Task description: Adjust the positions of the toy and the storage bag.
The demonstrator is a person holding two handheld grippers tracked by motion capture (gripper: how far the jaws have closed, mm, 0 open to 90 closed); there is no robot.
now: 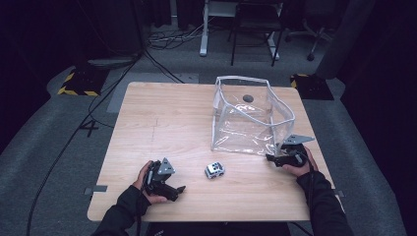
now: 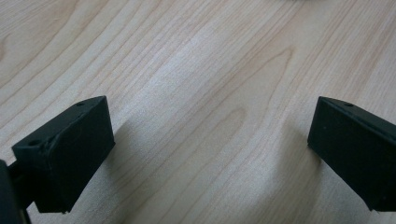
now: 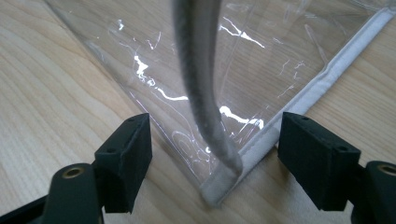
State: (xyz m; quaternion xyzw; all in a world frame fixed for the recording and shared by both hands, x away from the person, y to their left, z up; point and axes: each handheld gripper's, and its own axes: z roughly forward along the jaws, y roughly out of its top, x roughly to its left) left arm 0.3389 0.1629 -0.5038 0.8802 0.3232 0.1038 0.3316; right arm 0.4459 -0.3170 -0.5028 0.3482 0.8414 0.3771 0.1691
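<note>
high view: we are bracketing the clear bag's [image 1: 248,118] near corner with the wide-open right gripper [image 1: 275,158] to steady it, while the empty, spread left gripper [image 1: 178,189] is waiting beside the toy car [image 1: 215,170].

Grey carpet floor [image 1: 59,147], dark curtains [image 1: 44,29], chair legs [image 1: 253,42], black floor cables [image 1: 162,37]

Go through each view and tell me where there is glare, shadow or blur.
High view: the table is evenly lit while the room behind falls into dark; the clear bag shows faint sheen. Left gripper view: soft shadows lie beside the left gripper on the wood, and its jaws look slightly soft. Right gripper view: bright white glare streaks the bag's plastic, and the grey trim close to the lens is blurred.
</note>
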